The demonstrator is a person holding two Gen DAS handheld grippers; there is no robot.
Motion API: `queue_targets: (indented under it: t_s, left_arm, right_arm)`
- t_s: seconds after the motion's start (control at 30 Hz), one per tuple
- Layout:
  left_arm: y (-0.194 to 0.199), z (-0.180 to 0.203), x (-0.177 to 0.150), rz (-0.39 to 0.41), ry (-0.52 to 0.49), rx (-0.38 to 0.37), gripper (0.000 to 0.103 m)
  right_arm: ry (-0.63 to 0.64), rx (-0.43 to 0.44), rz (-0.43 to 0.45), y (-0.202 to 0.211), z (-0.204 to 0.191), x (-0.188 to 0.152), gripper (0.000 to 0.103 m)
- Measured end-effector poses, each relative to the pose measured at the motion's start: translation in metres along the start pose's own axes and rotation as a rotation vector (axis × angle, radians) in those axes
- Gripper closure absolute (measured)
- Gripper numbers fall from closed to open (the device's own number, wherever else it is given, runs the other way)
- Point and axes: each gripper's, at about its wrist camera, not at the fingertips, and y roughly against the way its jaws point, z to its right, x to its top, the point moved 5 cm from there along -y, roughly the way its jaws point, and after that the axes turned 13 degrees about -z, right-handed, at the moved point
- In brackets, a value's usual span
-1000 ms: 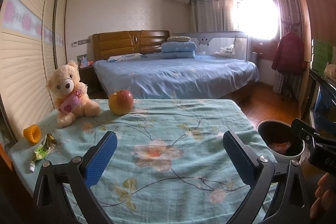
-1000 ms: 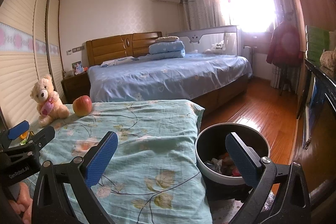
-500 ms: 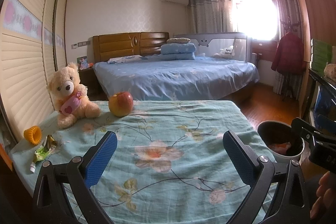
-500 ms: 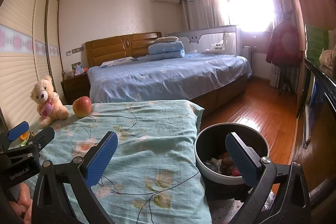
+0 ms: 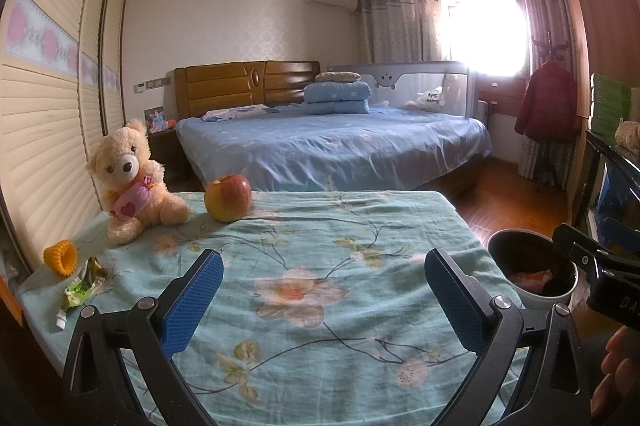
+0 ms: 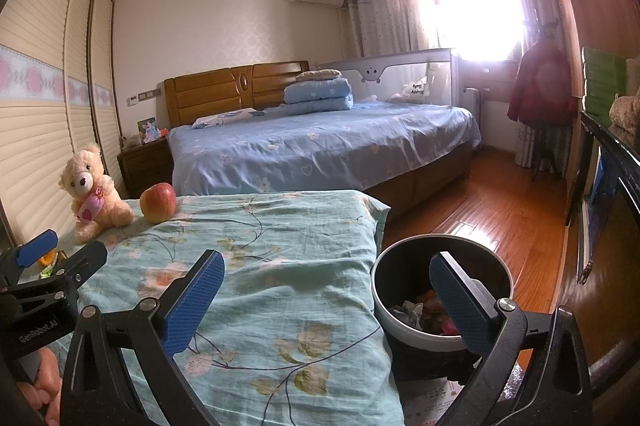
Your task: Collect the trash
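The left gripper (image 5: 322,290) hangs above the tabletop (image 5: 360,226), which is draped in a teal floral cloth; its blue-padded fingers are spread wide with nothing between them. The right gripper (image 6: 326,292) is likewise released and empty, one finger over the cloth's right edge and the other over the trash bin (image 6: 404,322). The bin — white-rimmed, dark inside — stands on the wooden floor just beside the tabletop's right side and holds crumpled scraps. The remaining trash, a green wrapper (image 5: 82,290), lies flat near the tabletop's left edge, just beside an orange ring toy (image 5: 61,257). Further back on the cloth sit a teddy bear (image 5: 130,182) and, near it, an apple (image 5: 228,197) — upright and apart from the wrapper. A large bed (image 5: 340,142) with blue sheets fills the room behind.
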Motion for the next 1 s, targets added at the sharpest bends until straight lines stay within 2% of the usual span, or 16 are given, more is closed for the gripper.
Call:
queue_targets:
  t_s: [1.0]
  left_arm:
    - [-0.0021, 0.0027, 0.0025, 0.004, -0.013, -0.005, 0.001]
  right_arm:
    - [-0.001, 0.002, -0.001, 0.0010, -0.0008, 0.0018, 0.000]
